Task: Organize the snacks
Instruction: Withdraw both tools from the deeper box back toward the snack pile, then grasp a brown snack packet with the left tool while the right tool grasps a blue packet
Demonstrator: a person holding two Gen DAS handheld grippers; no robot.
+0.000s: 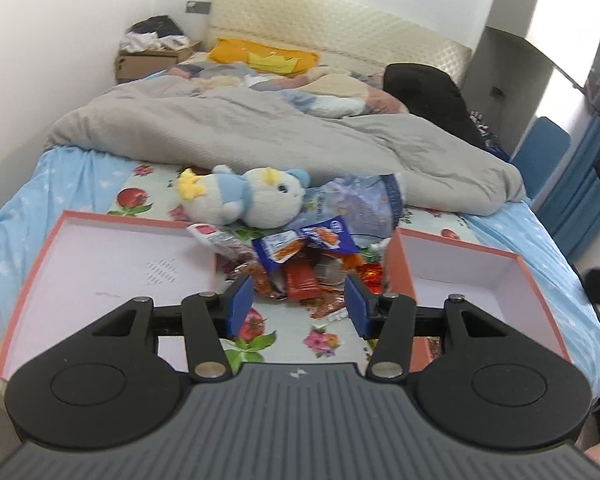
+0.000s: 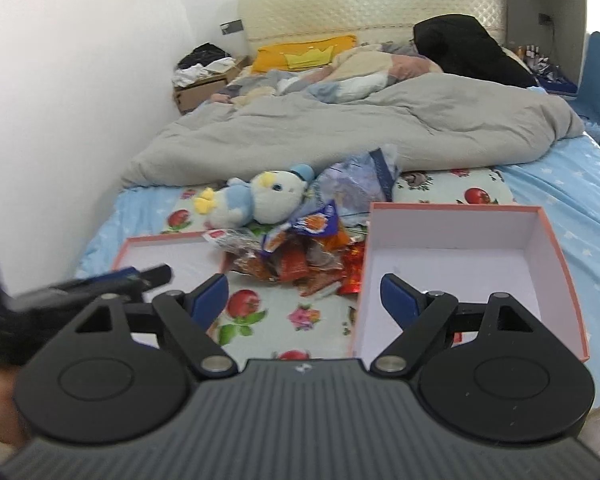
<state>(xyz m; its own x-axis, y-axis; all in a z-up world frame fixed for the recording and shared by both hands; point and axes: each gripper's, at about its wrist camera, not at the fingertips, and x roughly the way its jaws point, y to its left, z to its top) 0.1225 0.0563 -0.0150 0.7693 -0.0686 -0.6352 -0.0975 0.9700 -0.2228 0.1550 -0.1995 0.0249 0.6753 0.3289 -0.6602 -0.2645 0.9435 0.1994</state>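
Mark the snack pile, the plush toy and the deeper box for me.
snack pile (image 1: 300,268), left wrist view, red packet mid-pile
plush toy (image 2: 260,200), right wrist view, white belly
deeper box (image 2: 452,280), right wrist view, bare white floor

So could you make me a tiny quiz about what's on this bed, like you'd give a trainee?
1. True or false: the snack pile lies between the shallow lid and the deep box.
2. What does the plush toy rest beside? A) the snack pile B) the yellow pillow C) the cardboard box
3. Fill in: neither the left gripper nor the right gripper holds a ____.

Key:
1. True: the pile sits on the sheet in the gap between them.
2. A
3. snack: both stand open with nothing between the pads.
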